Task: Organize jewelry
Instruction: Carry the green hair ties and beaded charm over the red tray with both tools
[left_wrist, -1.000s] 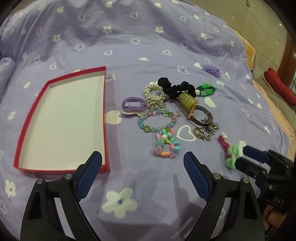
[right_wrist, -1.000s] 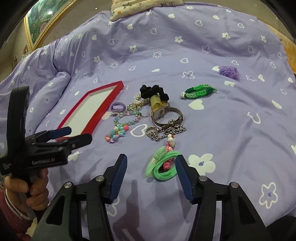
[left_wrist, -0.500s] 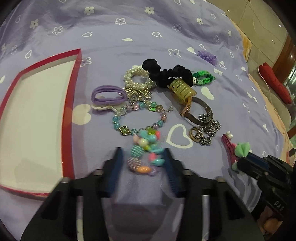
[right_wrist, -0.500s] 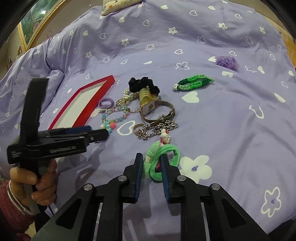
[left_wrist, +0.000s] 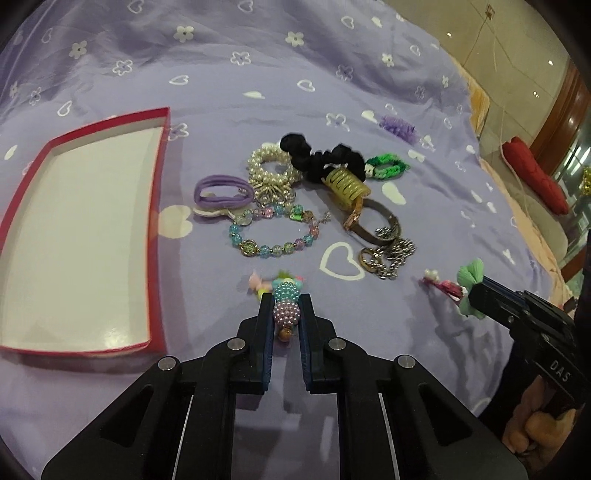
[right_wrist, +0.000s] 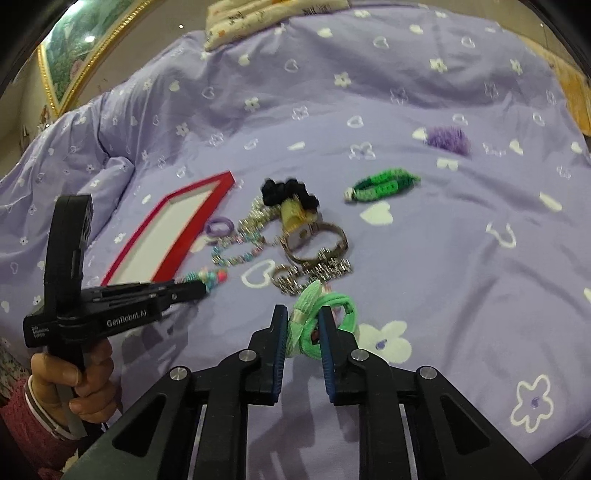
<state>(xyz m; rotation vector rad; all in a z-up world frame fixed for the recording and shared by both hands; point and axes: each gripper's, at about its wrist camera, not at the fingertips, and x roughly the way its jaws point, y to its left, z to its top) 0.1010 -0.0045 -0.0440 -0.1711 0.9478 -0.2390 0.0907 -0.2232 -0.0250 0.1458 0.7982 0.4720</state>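
Left hand-held gripper: jaws closing, the beaded charm bracelet pinched between its pads, just off the near right corner of the red-rimmed box on the bed's lilac quilt. Right hand-held gripper: clenched on the green hair ties, which bunch between the blue pads. Remaining jewelry lies clustered right of the box: purple hair tie, pearl bracelet, glass-bead bracelet, black scrunchie, gold claw clip, wristwatch, chain. The green woven band and purple tuft sit farther off.
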